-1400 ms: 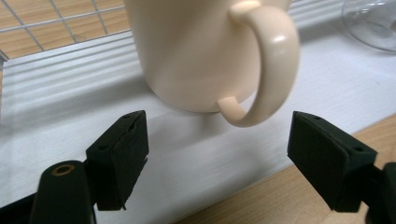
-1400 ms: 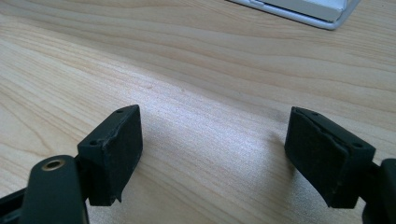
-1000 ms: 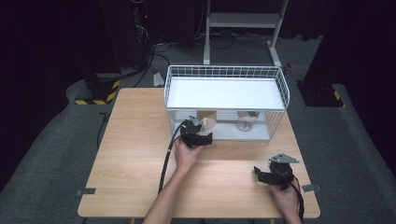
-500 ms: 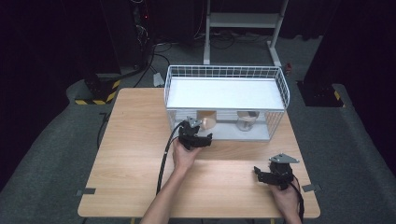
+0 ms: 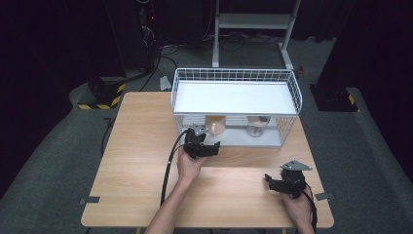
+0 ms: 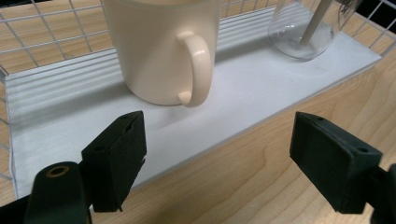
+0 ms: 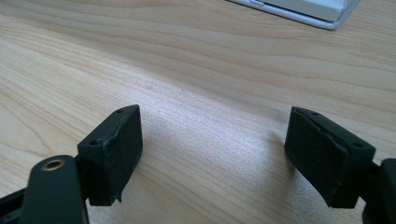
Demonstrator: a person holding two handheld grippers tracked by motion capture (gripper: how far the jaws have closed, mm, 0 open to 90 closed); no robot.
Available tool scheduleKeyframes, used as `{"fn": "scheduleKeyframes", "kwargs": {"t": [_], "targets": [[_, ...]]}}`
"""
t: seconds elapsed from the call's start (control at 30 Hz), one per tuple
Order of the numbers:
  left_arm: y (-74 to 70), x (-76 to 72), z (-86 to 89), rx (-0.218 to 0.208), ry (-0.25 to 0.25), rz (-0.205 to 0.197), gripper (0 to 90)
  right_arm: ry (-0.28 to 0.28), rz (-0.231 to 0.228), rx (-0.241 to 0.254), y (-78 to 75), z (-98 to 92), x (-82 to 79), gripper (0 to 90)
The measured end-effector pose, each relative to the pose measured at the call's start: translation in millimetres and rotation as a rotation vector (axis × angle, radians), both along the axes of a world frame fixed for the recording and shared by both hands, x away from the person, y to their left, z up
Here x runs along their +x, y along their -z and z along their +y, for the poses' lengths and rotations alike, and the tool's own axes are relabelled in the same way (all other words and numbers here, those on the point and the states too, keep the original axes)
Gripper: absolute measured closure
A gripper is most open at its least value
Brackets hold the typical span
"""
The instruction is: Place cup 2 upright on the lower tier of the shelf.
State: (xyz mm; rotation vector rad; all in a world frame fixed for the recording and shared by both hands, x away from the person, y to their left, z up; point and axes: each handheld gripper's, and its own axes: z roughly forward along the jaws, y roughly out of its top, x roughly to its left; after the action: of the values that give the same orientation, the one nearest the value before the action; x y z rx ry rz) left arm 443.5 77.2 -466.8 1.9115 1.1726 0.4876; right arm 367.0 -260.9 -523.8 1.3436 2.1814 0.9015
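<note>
A cream mug (image 6: 159,51) stands with its handle toward me on the white lower shelf (image 6: 233,93) of a wire rack (image 5: 236,73); from above, the mug (image 5: 215,125) sits under the rack's top shelf. A clear glass (image 6: 306,28) with a stick in it stands to its right. My left gripper (image 6: 217,135) hovers at the shelf's front edge just short of the mug, open; its jaws have just closed a little with nothing between them. From above, the left gripper (image 5: 209,146) is at the rack's front left. My right gripper (image 7: 212,135) rests open over bare wood, near the table's front right (image 5: 272,183).
The wooden table (image 5: 136,161) has free room left of the rack and across its front. The rack's top shelf is a bare white board. Black cables trail from both grippers toward the front edge. Dark floor, a stand and a striped block lie beyond the table.
My left gripper has shifted slightly, lifting a little in front of the mug. The right gripper has kept still.
</note>
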Motion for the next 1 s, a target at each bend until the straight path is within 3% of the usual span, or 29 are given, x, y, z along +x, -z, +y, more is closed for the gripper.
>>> {"fn": "scheduleKeyframes", "kwargs": {"t": [0.1, 0.63, 0.73, 0.8, 1.0], "targets": [[-1.6, -2.2, 1.0, -0.020, -0.001, 0.002, 19.3, 0.000, 0.000, 0.000, 0.0, 0.0, 0.0, 19.3], [-11.2, -19.5, 9.8, -0.032, 0.031, -0.019, 17.7, 0.001, 0.001, 0.001, 0.0, 0.2, -0.2, 19.3], [-11.3, -23.4, 13.0, -0.031, 0.038, -0.010, 17.4, 0.000, 0.000, 0.000, 0.0, 0.1, -0.1, 19.3], [-13.1, -25.9, 14.4, -0.014, 0.041, -0.017, 17.2, 0.001, 0.001, 0.001, -0.1, 0.2, -0.2, 19.4], [-16.6, -34.5, 16.2, -0.017, 0.047, -0.030, 17.2, 0.001, 0.001, 0.001, 0.0, 0.2, -0.1, 19.3]]}}
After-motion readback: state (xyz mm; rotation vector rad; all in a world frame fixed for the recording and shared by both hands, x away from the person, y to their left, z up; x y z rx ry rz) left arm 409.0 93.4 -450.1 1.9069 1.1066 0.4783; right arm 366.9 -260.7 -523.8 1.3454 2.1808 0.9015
